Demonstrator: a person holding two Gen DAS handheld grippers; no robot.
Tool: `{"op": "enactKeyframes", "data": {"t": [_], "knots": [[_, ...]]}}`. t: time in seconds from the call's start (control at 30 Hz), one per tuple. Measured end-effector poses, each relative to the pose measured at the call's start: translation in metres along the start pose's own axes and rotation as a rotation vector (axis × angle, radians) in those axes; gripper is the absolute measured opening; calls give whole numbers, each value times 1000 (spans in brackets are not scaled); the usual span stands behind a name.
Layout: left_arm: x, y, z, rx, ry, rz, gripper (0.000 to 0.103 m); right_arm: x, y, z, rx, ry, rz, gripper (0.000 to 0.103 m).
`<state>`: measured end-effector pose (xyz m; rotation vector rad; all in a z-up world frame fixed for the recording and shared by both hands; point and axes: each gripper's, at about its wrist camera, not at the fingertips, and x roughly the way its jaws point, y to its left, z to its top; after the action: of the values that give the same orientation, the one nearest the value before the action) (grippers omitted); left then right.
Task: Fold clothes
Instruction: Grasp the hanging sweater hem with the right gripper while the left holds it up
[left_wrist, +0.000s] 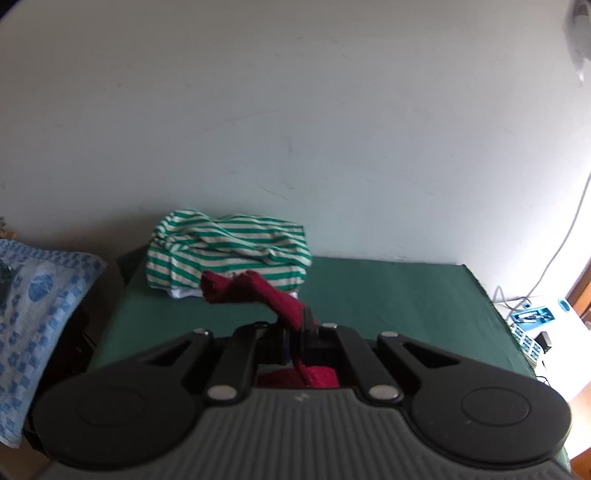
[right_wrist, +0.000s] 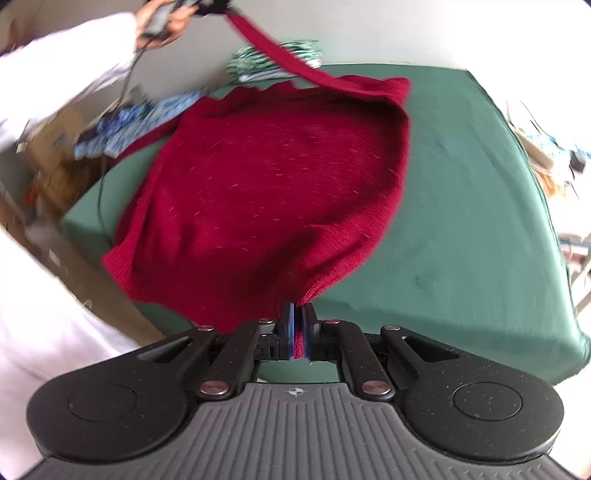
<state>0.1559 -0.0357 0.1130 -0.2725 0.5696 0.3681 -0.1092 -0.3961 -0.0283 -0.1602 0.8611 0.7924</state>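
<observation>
A dark red knit sweater (right_wrist: 266, 192) hangs stretched in the air above the green-covered counter (right_wrist: 461, 206), each claw pinching an edge. The right claw (right_wrist: 298, 325) is clamped on one bunched edge; the left claw (left_wrist: 295, 332) grips a narrow strip. The thin pinches could slip under tension, dropping the sweater crumpled. Folded striped clothing (left_wrist: 229, 251) sits at the counter's far end. Motion blur hides which sweater parts are held.

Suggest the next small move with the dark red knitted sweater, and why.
Probably lower both grippers to spread the dark red knitted sweater flat on the green cloth-covered table. The left gripper and right gripper each pinch it, and it hangs bunched in the air.
</observation>
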Motion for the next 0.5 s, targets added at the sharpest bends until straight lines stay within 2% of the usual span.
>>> {"op": "enactKeyframes", "data": {"t": [0.17,0.43,0.5], "knots": [[7,20,13,-58,-21,36,0,6,15,11,-89,44,37,4],[29,61,22,-66,-5,139,0,34,43,12,-103,115,189,2],[36,71,18,-58,5,168,0,43,50,10,-109,135,200,2]]}}
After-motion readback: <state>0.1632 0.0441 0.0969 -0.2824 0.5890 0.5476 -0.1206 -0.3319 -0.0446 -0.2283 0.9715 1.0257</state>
